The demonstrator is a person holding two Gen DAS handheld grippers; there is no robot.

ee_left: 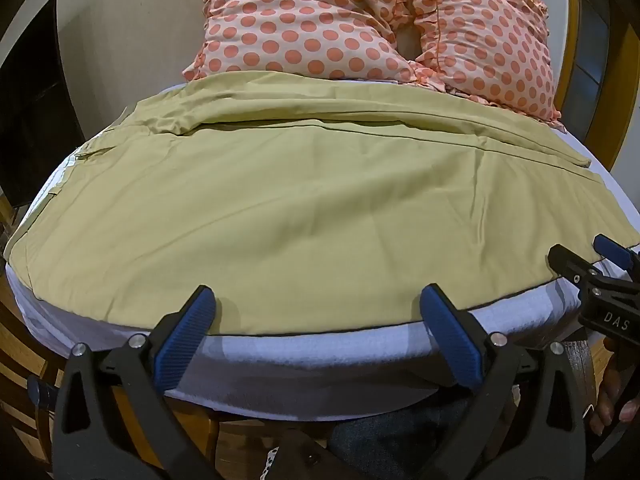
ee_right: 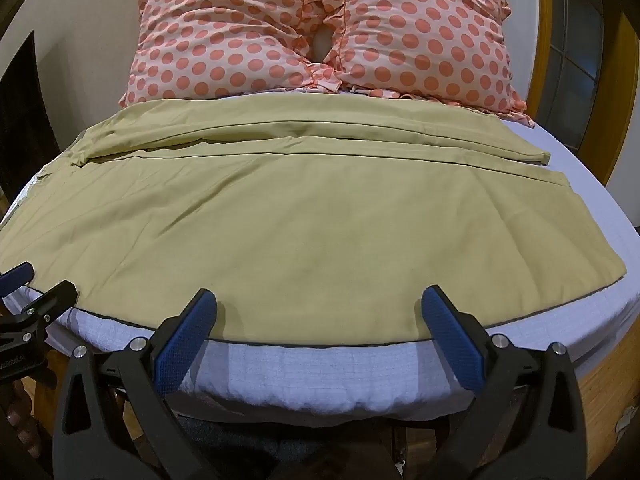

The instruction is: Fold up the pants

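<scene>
Pants flat on the bed

The pants (ee_left: 304, 200) lie spread across the bed (ee_left: 320, 356), in front of two pillows (ee_left: 304, 24). Left gripper (ee_left: 316, 304) and right gripper (ee_right: 318, 306) hover at the pants' near edge, jaws open, empty.

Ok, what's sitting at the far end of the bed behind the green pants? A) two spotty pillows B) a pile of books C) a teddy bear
A: two spotty pillows with orange dots lie side by side beyond the green pants on the bed.
</scene>
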